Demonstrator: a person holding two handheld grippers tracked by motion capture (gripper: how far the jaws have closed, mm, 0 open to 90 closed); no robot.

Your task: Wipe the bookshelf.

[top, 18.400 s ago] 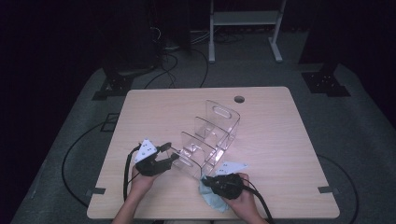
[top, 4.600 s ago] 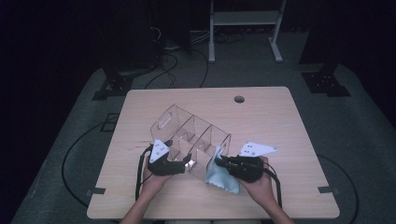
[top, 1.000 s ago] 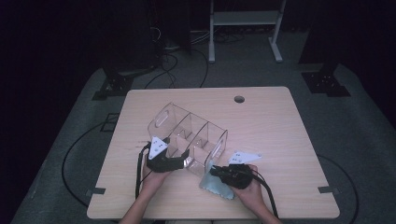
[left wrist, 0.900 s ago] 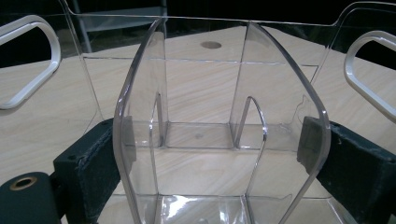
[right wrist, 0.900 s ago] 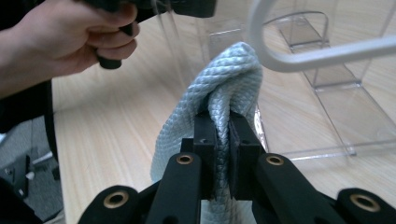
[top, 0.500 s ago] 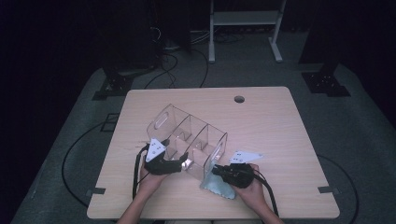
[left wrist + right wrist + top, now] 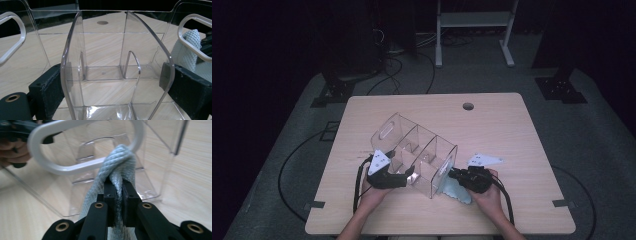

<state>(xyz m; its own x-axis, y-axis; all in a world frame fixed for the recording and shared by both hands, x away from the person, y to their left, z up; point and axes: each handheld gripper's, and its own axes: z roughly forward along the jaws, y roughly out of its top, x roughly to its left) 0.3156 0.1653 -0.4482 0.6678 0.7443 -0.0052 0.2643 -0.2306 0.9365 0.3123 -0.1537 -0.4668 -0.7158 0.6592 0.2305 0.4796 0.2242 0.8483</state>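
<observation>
A clear plastic organizer point(image 7: 417, 147) with three compartments lies tipped on the wooden table point(image 7: 512, 130). My left gripper point(image 7: 409, 176) is shut on it, one pad point(image 7: 51, 83) against each side of its curved dividers point(image 7: 117, 57). My right gripper point(image 7: 453, 174) is shut on a pale blue cloth point(image 7: 458, 191). In the right gripper view the bunched cloth point(image 7: 121, 160) stands up between the closed jaws point(image 7: 119, 182) and presses on the white-rimmed handle opening point(image 7: 75, 168) in the organizer's end wall. The left gripper view has the cloth point(image 7: 190, 42) behind that same opening.
A round cable hole point(image 7: 468, 106) sits near the table's far edge. Black cables point(image 7: 362, 180) trail from both grippers toward the near edge. Beyond the table are floor cables and a white frame point(image 7: 472, 20).
My right gripper has shifted a little with the cloth against the organizer's end wall. The left gripper and the organizer have kept still.
</observation>
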